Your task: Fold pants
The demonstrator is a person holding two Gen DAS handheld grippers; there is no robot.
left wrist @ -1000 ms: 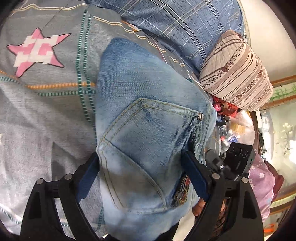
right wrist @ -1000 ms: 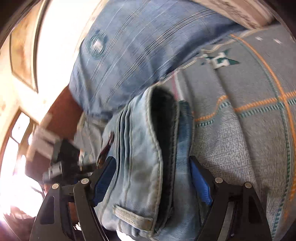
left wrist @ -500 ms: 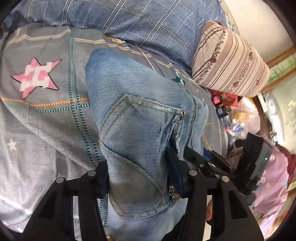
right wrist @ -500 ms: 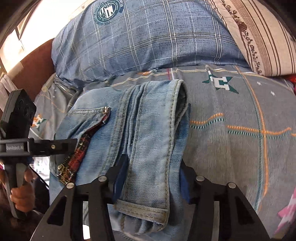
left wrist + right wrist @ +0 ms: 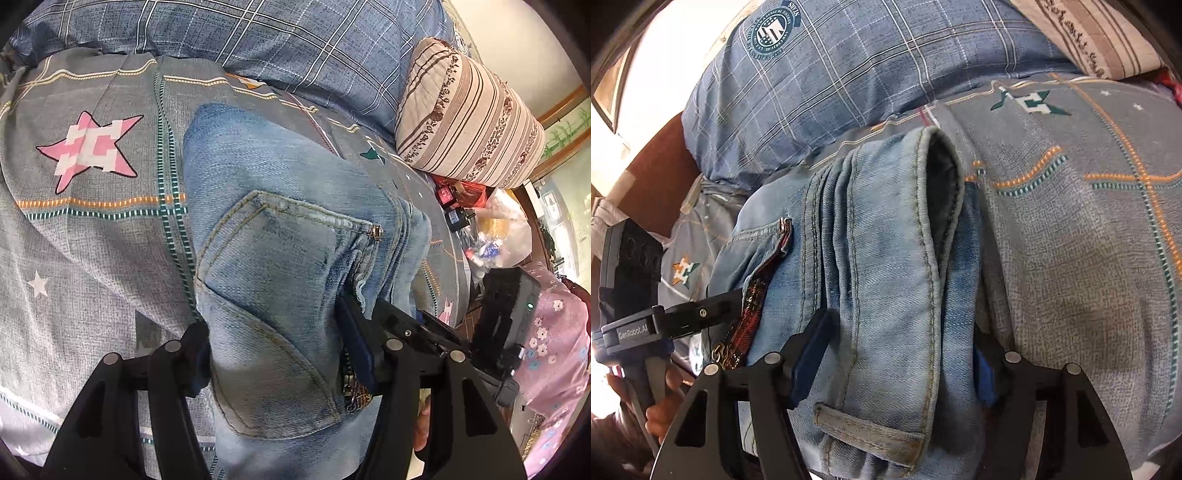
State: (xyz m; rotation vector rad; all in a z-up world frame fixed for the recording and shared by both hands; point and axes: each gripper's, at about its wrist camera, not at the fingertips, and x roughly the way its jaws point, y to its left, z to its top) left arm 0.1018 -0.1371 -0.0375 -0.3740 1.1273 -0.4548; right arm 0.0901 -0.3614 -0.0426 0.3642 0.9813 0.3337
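Observation:
Folded light blue jeans (image 5: 280, 280) lie on the grey patterned bedspread (image 5: 96, 266), back pocket up. My left gripper (image 5: 277, 354) straddles the near end of the pocket side. Its jaws are opening, but the pads still pinch the denim. In the right wrist view the jeans (image 5: 886, 266) show their waistband fold and a belt loop (image 5: 868, 432). My right gripper (image 5: 897, 365) straddles this bundle. Its jaws are opening too, with the denim between them and the pads easing off it. Each view shows the other gripper, held in a hand, at the jeans' side.
A blue plaid pillow (image 5: 295, 44) lies beyond the jeans, with a striped beige bolster (image 5: 469, 114) to its right. Plastic bags and small items (image 5: 491, 229) crowd the bed's right edge. A floral pink cloth (image 5: 554, 350) hangs at far right. A brown headboard (image 5: 661, 173) stands at left.
Both grippers closed in on the jeans from wide open, squeezing the bundle narrower, then began to spread again. The right gripper swung sideways along the waistband.

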